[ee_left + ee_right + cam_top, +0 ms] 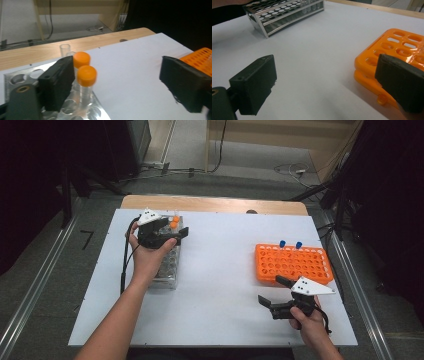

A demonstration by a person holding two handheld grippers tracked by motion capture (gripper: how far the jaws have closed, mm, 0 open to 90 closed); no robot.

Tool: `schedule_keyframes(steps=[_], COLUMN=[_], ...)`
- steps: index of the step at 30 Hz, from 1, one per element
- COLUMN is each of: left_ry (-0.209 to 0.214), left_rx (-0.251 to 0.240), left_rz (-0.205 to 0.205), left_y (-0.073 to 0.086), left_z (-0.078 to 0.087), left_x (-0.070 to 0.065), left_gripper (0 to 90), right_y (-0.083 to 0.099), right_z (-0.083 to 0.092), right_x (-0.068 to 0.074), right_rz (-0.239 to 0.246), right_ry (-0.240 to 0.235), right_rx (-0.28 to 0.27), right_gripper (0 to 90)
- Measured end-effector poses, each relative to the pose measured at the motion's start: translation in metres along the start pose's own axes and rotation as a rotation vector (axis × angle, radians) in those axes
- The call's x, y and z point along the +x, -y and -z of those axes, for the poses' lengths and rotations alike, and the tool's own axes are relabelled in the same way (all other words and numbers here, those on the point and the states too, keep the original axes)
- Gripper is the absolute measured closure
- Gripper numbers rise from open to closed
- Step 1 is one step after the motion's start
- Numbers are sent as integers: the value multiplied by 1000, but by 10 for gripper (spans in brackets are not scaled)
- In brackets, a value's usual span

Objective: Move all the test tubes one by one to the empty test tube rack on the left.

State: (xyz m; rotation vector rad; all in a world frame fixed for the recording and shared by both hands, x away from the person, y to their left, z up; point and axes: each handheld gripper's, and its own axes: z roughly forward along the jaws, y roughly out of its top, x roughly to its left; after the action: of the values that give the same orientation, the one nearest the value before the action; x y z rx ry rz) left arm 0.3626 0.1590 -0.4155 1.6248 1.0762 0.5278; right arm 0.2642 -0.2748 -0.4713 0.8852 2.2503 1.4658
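- Tubes with orange caps (pixel 86 75): two stand upright, side by side, in the far end of the metal rack (pixel 167 265) on the left half of the table (pixel 220 285).
- Your left gripper (pixel 172 231) hovers over that end of the rack, jaws spread wide; one jaw sits just beside the capped tubes, nothing clamped between them.
- A bare glass tube (pixel 65 49) stands farther back in the same rack.
- Your right gripper (pixel 274 292) sits low at the near right of the table, jaws wide apart and empty, one jaw just by the orange rack (pixel 292 264).
- Two blue-capped tubes (pixel 290 244) stand at the orange rack's far edge.
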Motion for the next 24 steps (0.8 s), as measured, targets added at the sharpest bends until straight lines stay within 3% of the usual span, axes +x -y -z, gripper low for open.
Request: schedule_keyframes(steps=[7,13,17,24], left_ry=[55,81,102,124], left_rx=[-8,-13,-24,-27], left_rz=[3,-4,4,-30], left_y=[7,14,21,30], left_z=[14,27,35,46], left_x=[-14,-26,-34,-52], left_gripper=[18,0,0,0], right_y=[-5,-12,-15,-17], right_z=[4,5,3,3], right_x=[-9,-17,-24,-40], right_rz=[-17,-23,-10,-30], right_ry=[39,66,131,180], right_rx=[-24,-29,-20,-13], right_gripper=[24,24,24,24])
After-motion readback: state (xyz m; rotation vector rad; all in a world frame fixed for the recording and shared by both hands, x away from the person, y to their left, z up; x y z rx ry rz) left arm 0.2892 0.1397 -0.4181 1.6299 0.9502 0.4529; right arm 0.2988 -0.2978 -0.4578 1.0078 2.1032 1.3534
